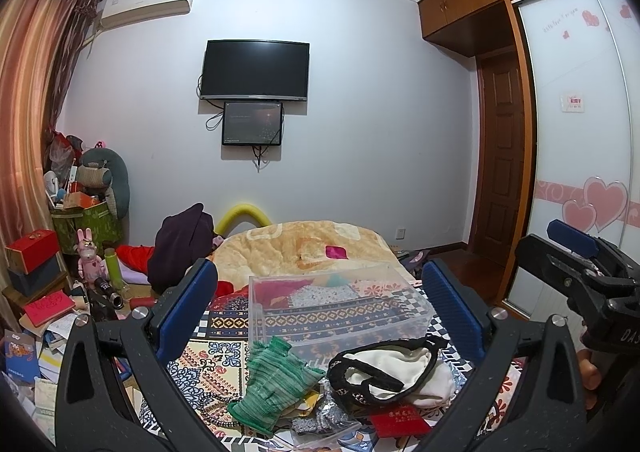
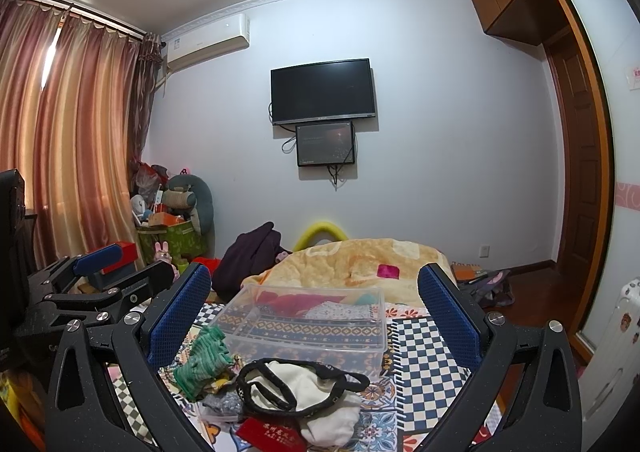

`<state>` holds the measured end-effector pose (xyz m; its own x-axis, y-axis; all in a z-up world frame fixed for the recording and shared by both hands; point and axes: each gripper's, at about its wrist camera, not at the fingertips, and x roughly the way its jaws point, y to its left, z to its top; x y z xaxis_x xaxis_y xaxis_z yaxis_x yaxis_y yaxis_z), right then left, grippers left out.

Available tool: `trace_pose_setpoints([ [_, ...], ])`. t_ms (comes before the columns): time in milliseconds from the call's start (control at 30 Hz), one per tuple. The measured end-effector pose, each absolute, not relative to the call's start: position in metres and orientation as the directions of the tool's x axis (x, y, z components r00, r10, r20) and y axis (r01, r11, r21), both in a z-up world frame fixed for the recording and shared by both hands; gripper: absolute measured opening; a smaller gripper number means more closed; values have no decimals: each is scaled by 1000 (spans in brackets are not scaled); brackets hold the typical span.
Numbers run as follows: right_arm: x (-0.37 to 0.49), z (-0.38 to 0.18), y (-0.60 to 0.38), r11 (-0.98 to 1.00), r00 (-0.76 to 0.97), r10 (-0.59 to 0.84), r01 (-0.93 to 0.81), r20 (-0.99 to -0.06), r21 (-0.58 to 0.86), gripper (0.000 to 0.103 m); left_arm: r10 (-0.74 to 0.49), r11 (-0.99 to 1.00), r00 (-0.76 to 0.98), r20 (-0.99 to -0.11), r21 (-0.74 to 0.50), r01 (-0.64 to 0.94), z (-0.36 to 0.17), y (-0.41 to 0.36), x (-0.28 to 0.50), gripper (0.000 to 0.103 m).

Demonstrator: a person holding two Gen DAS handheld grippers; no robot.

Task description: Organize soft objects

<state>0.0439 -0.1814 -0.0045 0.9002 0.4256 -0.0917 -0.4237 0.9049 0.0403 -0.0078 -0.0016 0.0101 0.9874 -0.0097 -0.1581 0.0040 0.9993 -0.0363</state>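
Observation:
A pile of soft things lies on the patterned bedspread: a green knit glove [image 1: 274, 384] [image 2: 204, 358], a white cloth with black trim [image 1: 394, 370] [image 2: 304, 382], and a small grey sparkly piece [image 1: 320, 416] [image 2: 224, 402]. Behind it stands a clear plastic box [image 1: 340, 306] [image 2: 306, 318] holding a few fabrics. My left gripper [image 1: 320, 312] is open and empty above the pile. My right gripper [image 2: 316, 316] is open and empty above it too; it also shows at the right of the left wrist view [image 1: 580, 252].
A red booklet [image 1: 398, 422] [image 2: 270, 434] lies at the pile's near edge. A beige quilt [image 1: 304, 248] [image 2: 360, 260] covers the far bed. Dark clothing [image 1: 180, 244] is heaped at left. Boxes, toys and papers [image 1: 48, 292] crowd the left floor. A wardrobe [image 1: 580, 112] stands right.

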Motion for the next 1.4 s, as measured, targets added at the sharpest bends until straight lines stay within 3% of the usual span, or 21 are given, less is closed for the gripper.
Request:
trace_pose_setpoints([
  [333, 48, -7, -184, 904, 898, 428, -425, -101, 49, 103, -8, 1000, 987, -163, -18, 6, 11, -3, -6, 103],
  [800, 72, -41, -183, 884, 859, 465, -464, -213, 59, 103, -12, 1000, 972, -236, -25, 6, -24, 8, 12, 103],
  [867, 78, -50, -181, 881, 848, 468, -469, -248, 59, 98, -7, 1000, 968, -250, -20, 2, -30, 8, 15, 95],
  [1000, 88, -66, -178, 877, 825, 470, -477, -313, 59, 87, -1, 999, 946, -325, -41, -13, -53, 17, 30, 91],
  [1167, 101, -85, -181, 873, 782, 473, -479, -406, 93, 62, 24, 996, 921, -390, -70, -56, -77, 37, 46, 85],
  [1400, 115, -105, -184, 873, 732, 469, -468, -494, 136, 53, 4, 991, 880, -474, -116, -67, -102, 51, 67, 81],
])
